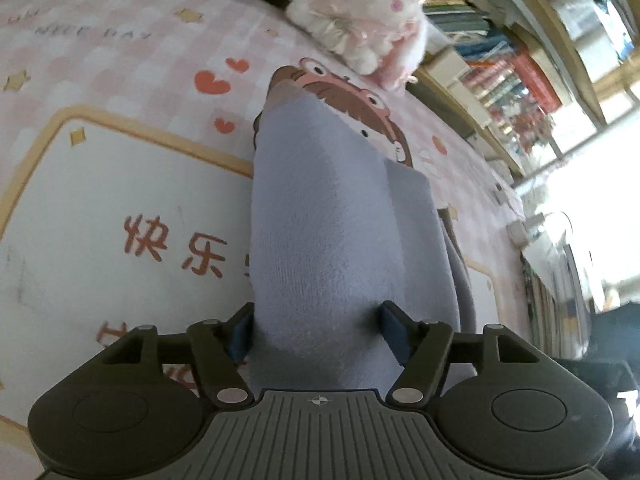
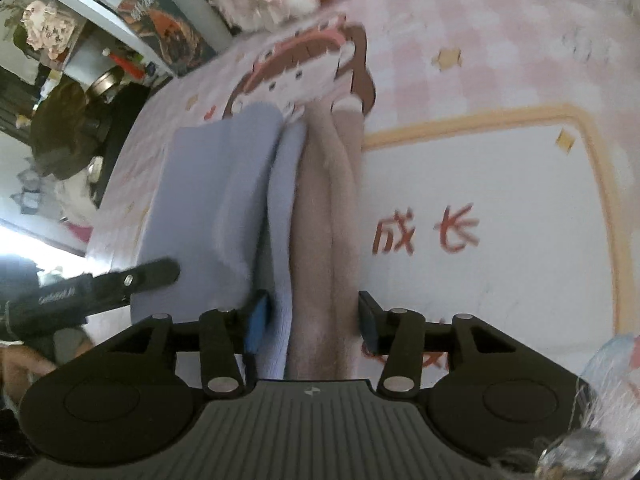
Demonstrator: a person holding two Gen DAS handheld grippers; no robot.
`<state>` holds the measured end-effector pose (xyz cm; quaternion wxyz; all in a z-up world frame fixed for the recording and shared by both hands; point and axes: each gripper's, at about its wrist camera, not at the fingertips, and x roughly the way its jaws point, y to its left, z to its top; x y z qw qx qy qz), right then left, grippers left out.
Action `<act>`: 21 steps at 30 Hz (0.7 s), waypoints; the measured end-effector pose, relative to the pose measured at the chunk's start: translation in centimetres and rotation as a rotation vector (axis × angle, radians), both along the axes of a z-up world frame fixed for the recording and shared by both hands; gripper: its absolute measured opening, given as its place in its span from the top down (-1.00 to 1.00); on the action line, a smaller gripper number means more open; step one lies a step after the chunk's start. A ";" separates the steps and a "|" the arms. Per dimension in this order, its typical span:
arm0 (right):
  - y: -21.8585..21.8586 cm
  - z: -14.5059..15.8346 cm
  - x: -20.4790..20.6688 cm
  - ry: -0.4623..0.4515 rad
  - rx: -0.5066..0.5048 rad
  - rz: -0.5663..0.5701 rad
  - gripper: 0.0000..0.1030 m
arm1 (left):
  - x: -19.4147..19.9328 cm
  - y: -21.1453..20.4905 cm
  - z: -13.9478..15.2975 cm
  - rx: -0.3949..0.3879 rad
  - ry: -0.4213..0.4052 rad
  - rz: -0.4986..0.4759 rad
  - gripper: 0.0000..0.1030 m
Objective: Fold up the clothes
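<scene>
A lavender knit garment [image 1: 328,232] lies lengthwise over the pink cartoon mat [image 1: 120,184]. My left gripper [image 1: 316,332] has its blue-padded jaws around the garment's near end, pressing its bulk. In the right wrist view the same lavender cloth [image 2: 208,200] lies folded beside a beige-pink section [image 2: 320,208]. My right gripper [image 2: 310,316] has its jaws closed in on the bunched lavender and beige cloth. The left gripper's black body [image 2: 100,284] reaches in from the left edge.
A fluffy pink-and-white plush toy [image 1: 360,16] sits at the far end of the mat [image 2: 500,184]. Bookshelves [image 1: 512,80] line the right side in the left wrist view. Shelves with clutter [image 2: 80,40] stand at the left in the right wrist view.
</scene>
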<state>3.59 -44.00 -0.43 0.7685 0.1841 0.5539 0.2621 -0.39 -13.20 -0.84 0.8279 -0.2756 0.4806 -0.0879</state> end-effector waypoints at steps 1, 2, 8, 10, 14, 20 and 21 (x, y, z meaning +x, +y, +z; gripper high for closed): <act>0.1 0.0 0.0 -0.006 0.000 0.010 0.12 | 0.0 -0.2 -0.1 0.001 0.001 0.011 -0.33; 0.2 0.1 0.0 -0.019 -0.008 0.024 0.14 | -0.1 -0.5 -0.1 0.013 -0.007 0.014 -0.30; 1.6 0.8 -0.4 -0.132 -0.075 0.126 0.57 | -0.8 -2.3 1.2 0.101 -0.066 0.010 0.08; 2.2 1.8 -1.1 -0.222 -0.112 0.170 0.64 | -1.2 -3.1 2.1 0.145 -0.111 -0.004 0.13; 2.2 2.8 -2.1 -0.314 -0.121 0.198 0.67 | -1.8 -4.6 3.6 0.221 -0.184 -0.038 0.14; 1.7 4.2 -3.1 -0.411 -0.111 0.210 0.67 | -2.4 -5.0 4.8 0.225 -0.217 -0.029 0.14; 1.7 4.4 -3.1 -0.415 -0.105 0.205 0.67 | -2.5 -5.0 5.0 0.223 -0.223 -0.025 0.14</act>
